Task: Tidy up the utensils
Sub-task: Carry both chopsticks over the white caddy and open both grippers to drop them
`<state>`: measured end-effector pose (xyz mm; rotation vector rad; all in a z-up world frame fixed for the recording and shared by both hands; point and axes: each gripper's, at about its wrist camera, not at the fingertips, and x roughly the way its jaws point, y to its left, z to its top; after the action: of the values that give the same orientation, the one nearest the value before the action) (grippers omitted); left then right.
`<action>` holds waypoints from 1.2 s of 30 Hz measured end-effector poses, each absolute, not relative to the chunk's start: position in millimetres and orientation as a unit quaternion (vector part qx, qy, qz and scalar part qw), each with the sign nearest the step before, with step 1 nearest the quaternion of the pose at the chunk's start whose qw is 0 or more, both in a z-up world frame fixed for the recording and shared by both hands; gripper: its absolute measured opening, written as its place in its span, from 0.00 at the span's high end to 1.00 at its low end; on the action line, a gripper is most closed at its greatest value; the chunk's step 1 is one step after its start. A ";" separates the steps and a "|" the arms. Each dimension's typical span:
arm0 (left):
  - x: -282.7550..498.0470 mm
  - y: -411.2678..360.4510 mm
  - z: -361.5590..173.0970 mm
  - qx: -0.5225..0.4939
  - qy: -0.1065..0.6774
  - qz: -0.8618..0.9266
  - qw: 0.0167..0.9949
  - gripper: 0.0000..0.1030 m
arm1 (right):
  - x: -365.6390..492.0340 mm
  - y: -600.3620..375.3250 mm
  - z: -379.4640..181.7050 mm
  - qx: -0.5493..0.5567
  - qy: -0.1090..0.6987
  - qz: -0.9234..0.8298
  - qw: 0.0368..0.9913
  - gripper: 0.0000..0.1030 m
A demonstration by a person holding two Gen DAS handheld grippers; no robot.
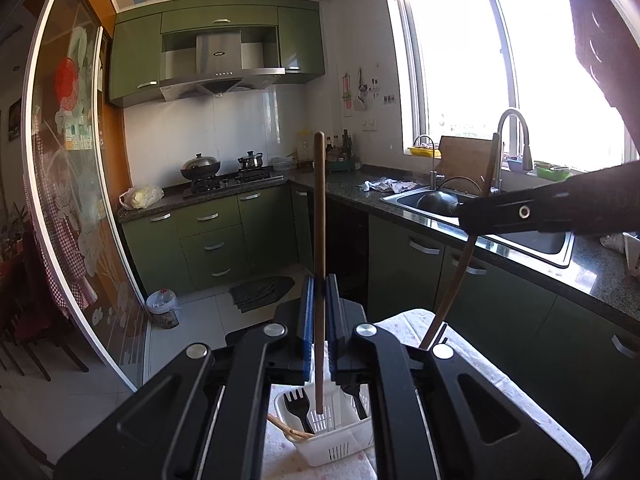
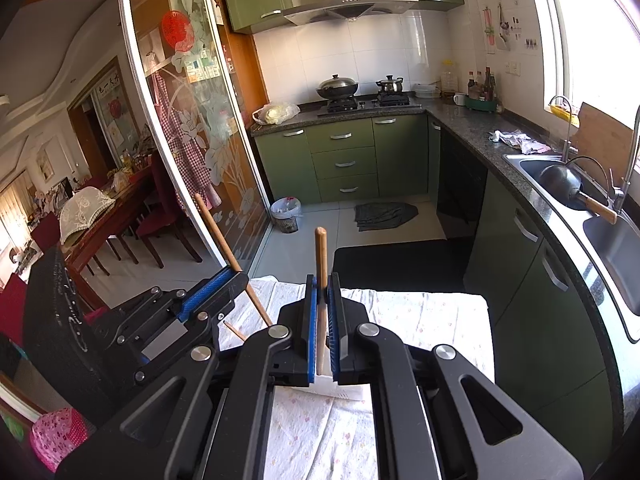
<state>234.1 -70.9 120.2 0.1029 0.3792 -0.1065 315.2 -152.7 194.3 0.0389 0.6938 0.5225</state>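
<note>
Chopsticks, one upright in each clamped gripper, left (image 1: pixel 319 300) and right (image 2: pixel 321 300), above white basket (image 1: pixel 340 436).

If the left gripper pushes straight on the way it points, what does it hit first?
Probably nothing on the table: the left gripper, shut on a wooden stick, points past the white basket toward open floor; depth unclear.

A: Your wooden stick (image 1: pixel 319 240) stands upright, its lower tip inside the white slotted basket (image 1: pixel 340 446).

B: And the basket?

A: It sits on the floral-clothed tabletop (image 1: pixel 480 364), holding a black plastic fork (image 1: pixel 295 402), tines up, and a leaning wooden utensil (image 1: pixel 289 430). Your second wooden stick (image 2: pixel 320 280) also stands upright.
</note>
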 end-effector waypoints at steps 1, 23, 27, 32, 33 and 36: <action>237.0 -70.5 116.1 0.051 0.193 -0.052 0.978 0.94 | 315.9 -153.0 193.8 0.019 0.337 0.253 0.907 0.94; 203.0 -59.9 84.0 0.070 0.197 -0.061 0.976 0.39 | 333.2 -136.2 149.5 0.008 0.357 0.242 0.902 0.94; 184.1 -65.5 81.0 0.084 0.193 -0.070 0.975 0.38 | 341.2 -124.3 117.2 0.001 0.375 0.237 0.896 0.94; 171.6 -61.4 78.5 0.074 0.199 -0.076 0.974 0.36 | 347.8 -113.5 82.0 -0.004 0.390 0.237 0.890 0.94; 169.4 -60.8 78.3 0.073 0.198 -0.076 0.975 0.35 | 348.7 -112.2 76.8 -0.004 0.390 0.237 0.890 0.94; 163.8 -60.3 76.8 0.070 0.195 -0.075 0.975 0.34 | 348.8 -108.2 66.0 -0.007 0.388 0.240 0.890 0.94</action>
<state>163.8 -60.3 76.8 0.1409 0.3936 -0.1508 348.8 -108.2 66.0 -0.0156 0.8061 0.4995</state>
